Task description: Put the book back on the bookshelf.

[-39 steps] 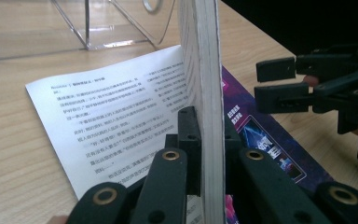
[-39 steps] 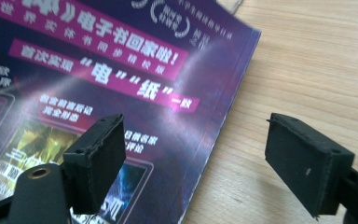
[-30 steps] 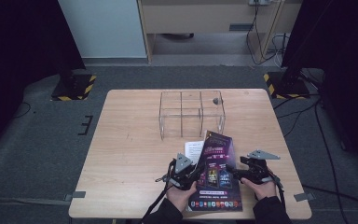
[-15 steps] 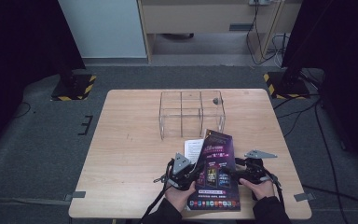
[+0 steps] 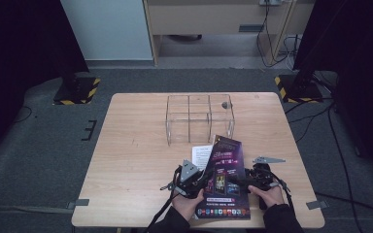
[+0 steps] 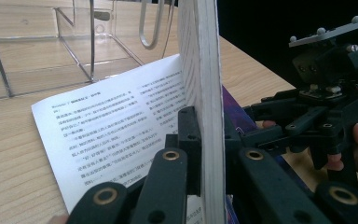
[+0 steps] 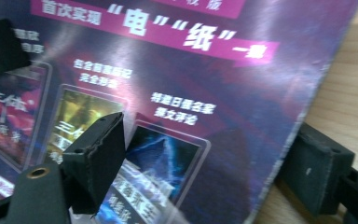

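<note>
High view: the book point(image 5: 225, 180) lies at the near edge of the tabletop point(image 5: 136, 160), purple cover up, between the two hands. The left gripper point(image 5: 194, 177) sits at its left edge, the right gripper point(image 5: 252, 175) at its right, so the book is held from both sides, probably so it will not slide while it is being opened or lifted. A white page point(image 5: 202, 155) sticks out from under the cover on the left. A clear rack point(image 5: 199, 117) stands farther back, well apart from the book; it looks like the likely place for it.

Left gripper view: the jaws are clenched on the book's thick block of pages, which rises on edge between them. One printed page point(image 6: 116, 126) lies flat on the wood to the left, so the grip seems to separate that leaf from the rest. The rack point(image 6: 51, 42) stands behind it, and the right gripper point(image 6: 307, 126) is across the book.

Right gripper view: the jaws stand released, one pad over the cover point(image 7: 177, 93), the other off its right edge over the wood. They straddle that edge without pressing it, ready to pinch.
</note>
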`<state>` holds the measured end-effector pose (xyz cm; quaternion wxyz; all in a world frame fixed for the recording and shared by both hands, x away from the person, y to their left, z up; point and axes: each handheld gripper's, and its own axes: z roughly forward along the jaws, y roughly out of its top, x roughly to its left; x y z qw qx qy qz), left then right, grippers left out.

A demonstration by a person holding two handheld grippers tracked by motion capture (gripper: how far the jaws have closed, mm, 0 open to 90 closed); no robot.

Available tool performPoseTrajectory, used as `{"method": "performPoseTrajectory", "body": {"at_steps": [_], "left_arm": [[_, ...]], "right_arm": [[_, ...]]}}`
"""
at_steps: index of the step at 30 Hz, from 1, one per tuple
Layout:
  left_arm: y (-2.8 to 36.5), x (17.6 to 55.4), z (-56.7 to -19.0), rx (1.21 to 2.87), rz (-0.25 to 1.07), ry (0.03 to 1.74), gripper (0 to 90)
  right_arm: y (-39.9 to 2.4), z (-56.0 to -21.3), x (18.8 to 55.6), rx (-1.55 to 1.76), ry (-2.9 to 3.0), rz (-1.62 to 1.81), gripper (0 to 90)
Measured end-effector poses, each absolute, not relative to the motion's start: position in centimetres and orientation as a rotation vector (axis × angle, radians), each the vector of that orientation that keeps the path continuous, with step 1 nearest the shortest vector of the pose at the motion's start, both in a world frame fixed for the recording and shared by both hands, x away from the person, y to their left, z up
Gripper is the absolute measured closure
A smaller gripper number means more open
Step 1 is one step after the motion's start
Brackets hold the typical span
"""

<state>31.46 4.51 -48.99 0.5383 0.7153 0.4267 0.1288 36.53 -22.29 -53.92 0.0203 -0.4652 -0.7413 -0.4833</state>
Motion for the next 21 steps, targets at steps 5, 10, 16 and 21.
{"method": "performPoseTrajectory", "body": {"at_steps": [5, 10, 16, 21], "left_arm": [[4.7, 31.5, -49.1, 1.696, 0.305, 1.019, 84.6], [5.3, 31.7, -49.2, 1.677, 0.299, 1.036, 84.6], [5.5, 31.7, -49.4, 1.673, 0.298, 1.045, 84.6], [5.6, 31.7, -49.5, 1.667, 0.296, 1.049, 84.6]], "right_arm": [[-22.3, -53.7, 36.5, -1.445, -2.296, -1.486, 27.1], [-23.0, -52.8, 36.3, -1.437, -2.193, -1.576, 37.0], [-22.7, -52.7, 36.3, -1.424, -2.192, -1.571, 38.4], [-22.4, -52.9, 36.4, -1.408, -2.184, -1.552, 38.4]]}}
